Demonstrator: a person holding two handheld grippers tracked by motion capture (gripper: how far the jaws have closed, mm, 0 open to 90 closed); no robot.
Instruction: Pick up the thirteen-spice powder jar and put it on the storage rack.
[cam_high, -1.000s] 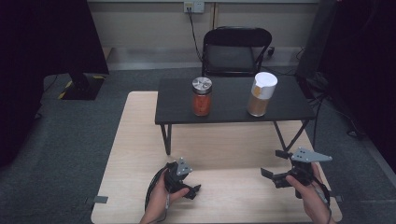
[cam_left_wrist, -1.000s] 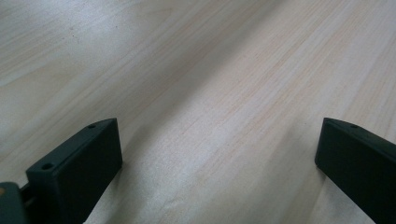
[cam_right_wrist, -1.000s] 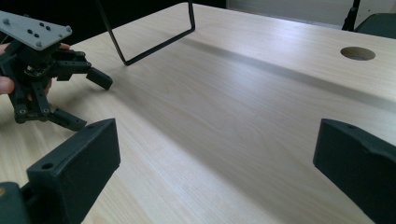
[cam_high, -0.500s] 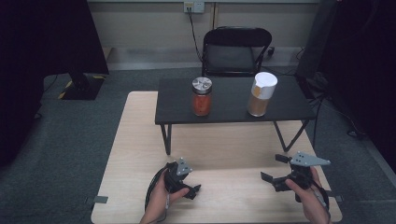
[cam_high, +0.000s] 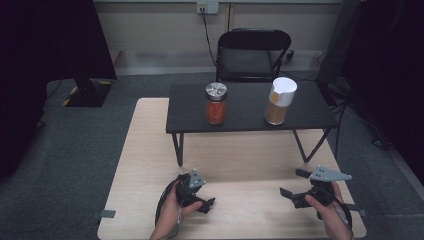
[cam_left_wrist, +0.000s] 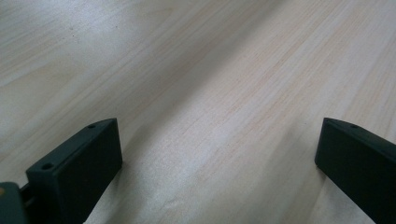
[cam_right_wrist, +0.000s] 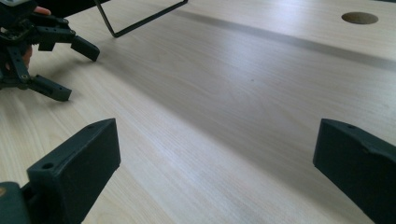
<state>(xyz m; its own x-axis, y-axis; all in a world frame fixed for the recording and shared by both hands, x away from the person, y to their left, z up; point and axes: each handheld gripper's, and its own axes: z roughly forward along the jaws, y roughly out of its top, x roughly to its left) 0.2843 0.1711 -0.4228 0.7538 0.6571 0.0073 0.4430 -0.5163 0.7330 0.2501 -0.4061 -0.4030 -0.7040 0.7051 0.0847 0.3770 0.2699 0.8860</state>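
Note:
My left gripper (cam_high: 204, 192) rests low over the light wooden table (cam_high: 145, 150) at the front left, held by a hand. Its jaws stand wide apart with nothing between them (cam_left_wrist: 219, 154). My right gripper (cam_high: 292, 183) is at the front right, also open and empty (cam_right_wrist: 217, 154), and points left across the table. In the right gripper view the left gripper (cam_right_wrist: 74, 70) shows at the upper left with its jaws spread. A jar of red contents with a silver lid (cam_high: 216, 104) and a taller white-lidded container (cam_high: 280, 101) stand on a small black raised table (cam_high: 245, 120), well beyond both grippers.
A black folding chair (cam_high: 252, 52) stands behind the table. The black table's wire legs (cam_high: 176, 147) come down onto the wood. A round hole (cam_right_wrist: 359, 17) is in the tabletop. Grey carpet surrounds the table, and bare wood lies between the grippers.
My right gripper has drifted slightly toward the near edge. The left gripper and both containers have stayed put.

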